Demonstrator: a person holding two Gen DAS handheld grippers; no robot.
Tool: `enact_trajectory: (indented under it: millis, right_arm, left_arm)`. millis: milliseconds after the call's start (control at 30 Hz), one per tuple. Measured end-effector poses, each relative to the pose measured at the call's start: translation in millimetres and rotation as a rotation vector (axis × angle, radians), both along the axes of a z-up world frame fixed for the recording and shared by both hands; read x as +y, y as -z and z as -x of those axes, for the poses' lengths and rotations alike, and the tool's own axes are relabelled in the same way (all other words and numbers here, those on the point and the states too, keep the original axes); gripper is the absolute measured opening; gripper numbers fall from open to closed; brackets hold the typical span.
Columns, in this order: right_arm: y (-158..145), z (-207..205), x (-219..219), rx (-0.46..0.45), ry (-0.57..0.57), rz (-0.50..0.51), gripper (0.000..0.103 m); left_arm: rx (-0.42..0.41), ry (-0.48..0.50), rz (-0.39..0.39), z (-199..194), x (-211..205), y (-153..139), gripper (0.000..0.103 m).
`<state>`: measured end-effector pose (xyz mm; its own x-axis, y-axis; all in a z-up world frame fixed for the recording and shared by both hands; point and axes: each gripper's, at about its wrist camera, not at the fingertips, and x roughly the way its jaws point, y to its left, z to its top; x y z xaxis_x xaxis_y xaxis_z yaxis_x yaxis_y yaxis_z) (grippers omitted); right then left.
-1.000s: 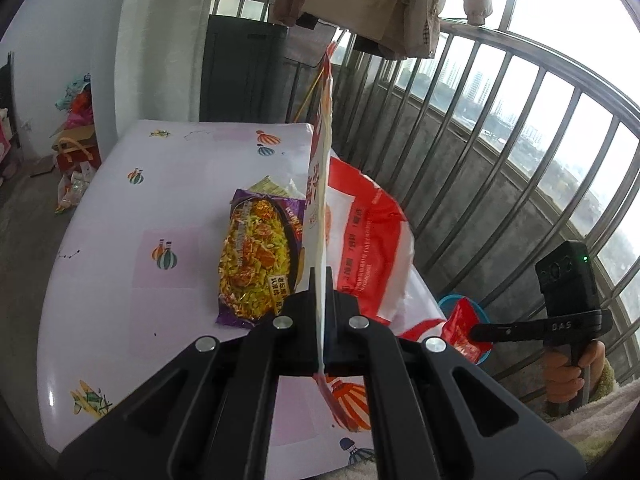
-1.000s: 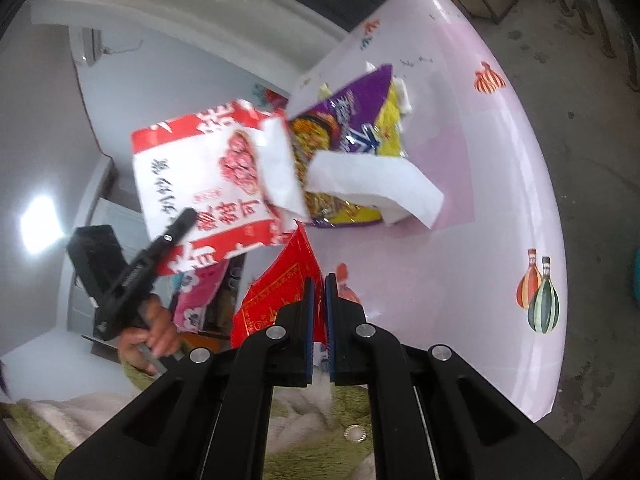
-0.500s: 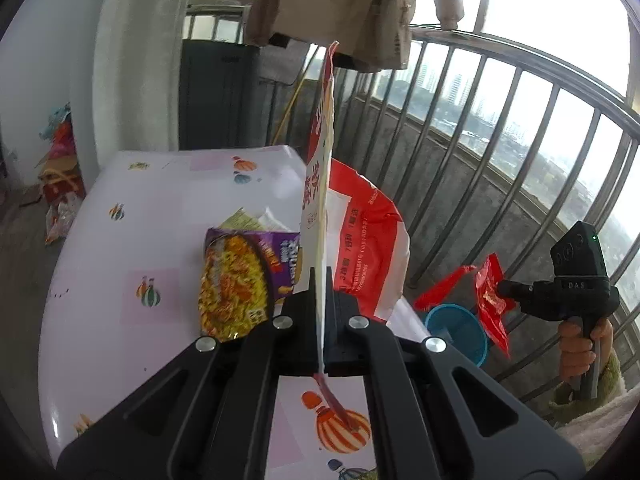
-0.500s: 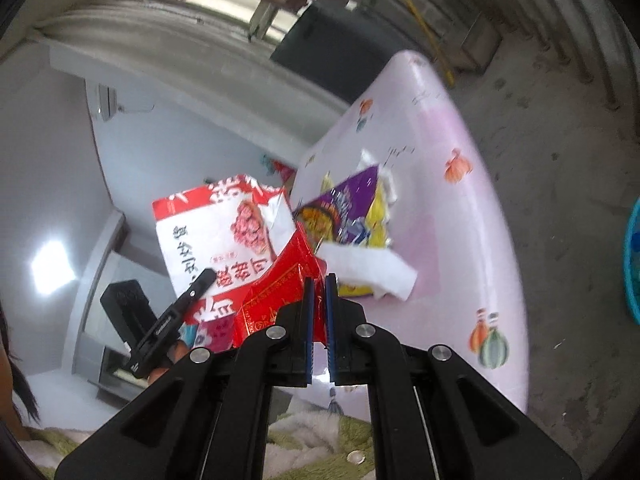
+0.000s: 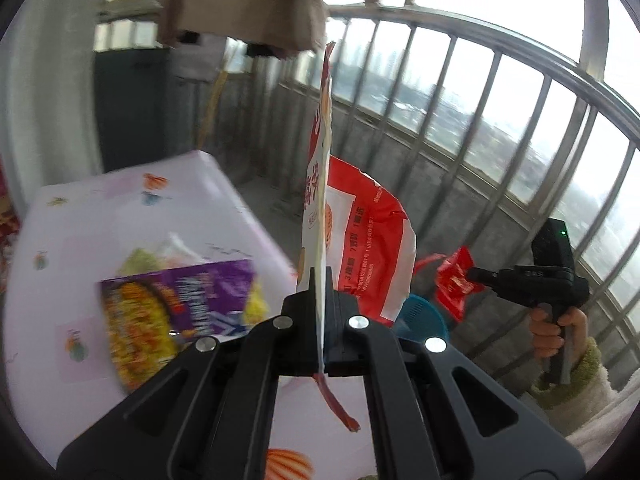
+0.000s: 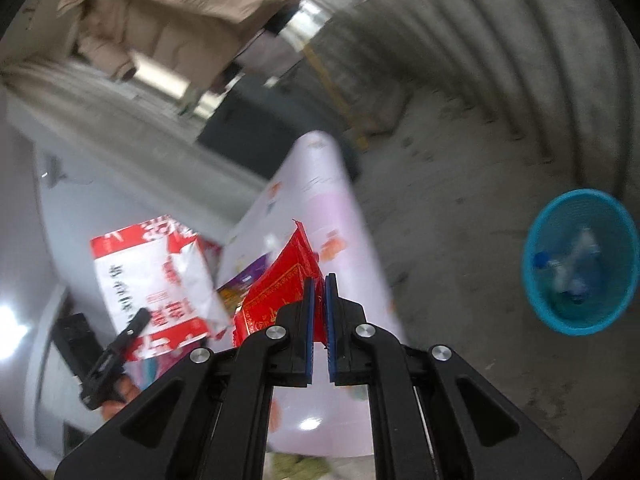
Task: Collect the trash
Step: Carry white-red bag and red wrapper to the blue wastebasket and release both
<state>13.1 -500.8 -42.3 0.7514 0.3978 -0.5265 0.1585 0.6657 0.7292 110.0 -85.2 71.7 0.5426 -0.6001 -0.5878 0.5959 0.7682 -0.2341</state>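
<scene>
While one bench (image 5: 120,216) in a pale printed cover filled the left of the left view, one blue bin (image 6: 580,260) stood on the floor beside it with a few scraps inside. One purple noodle packet (image 5: 160,304) lay on the bench. Left tongs (image 5: 320,292) were clamped on one big red-and-white bag (image 5: 360,248), held upright off the bench. Right tongs (image 6: 319,300) pinched one small red wrapper (image 6: 280,292) in the air.
</scene>
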Motion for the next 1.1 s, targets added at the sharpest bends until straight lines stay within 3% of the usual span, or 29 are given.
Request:
enact_trajectory:
  millis: [267,433,633,867,967,1000,1033,1100]
  right_arm:
    - [50.0,17.3,-41.8,0.256,0.165,0.229,0.006]
    - [90.6,19.3,-60.9,0.400,0.252,0.315,0.005]
    - [126.7,8.4,-89.3,0.508,0.327,0.370,0.005]
    - [151.8,13.1,-128.4,0.590,0.437,0.413,0.006]
    - [170.1,13.2,-143.1,0.619,0.470,0.440,0.006]
    - [179.9,12.4,-149.0,0.632,0.478,0.431,0.007]
    - [188.5,11.8,-153.8,0.637,0.478,0.418,0.009]
    - [212.9,11.7,-163.8,0.677,0.478,0.388,0.023]
  left_arm:
    - [0.120,0.217,-0.130,-19.3,-106.0,50.7,0.000]
    - [0.208,0.295,-0.191,-25.9,-163.4,85.0,0.000]
    - [0.286,0.369,-0.266,-32.6,-229.0,122.8,0.000]
    - [0.357,0.450,-0.407,-40.5,-333.5,184.6,0.000]
    - [0.382,0.477,-0.380,-43.8,-367.4,204.7,0.000]
    - [0.395,0.475,-0.369,-45.8,-376.5,211.1,0.007]
    - [0.433,0.471,-0.356,-49.5,-385.1,221.4,0.025]
    - [0.485,0.435,-0.330,-55.9,-393.6,235.7,0.041]
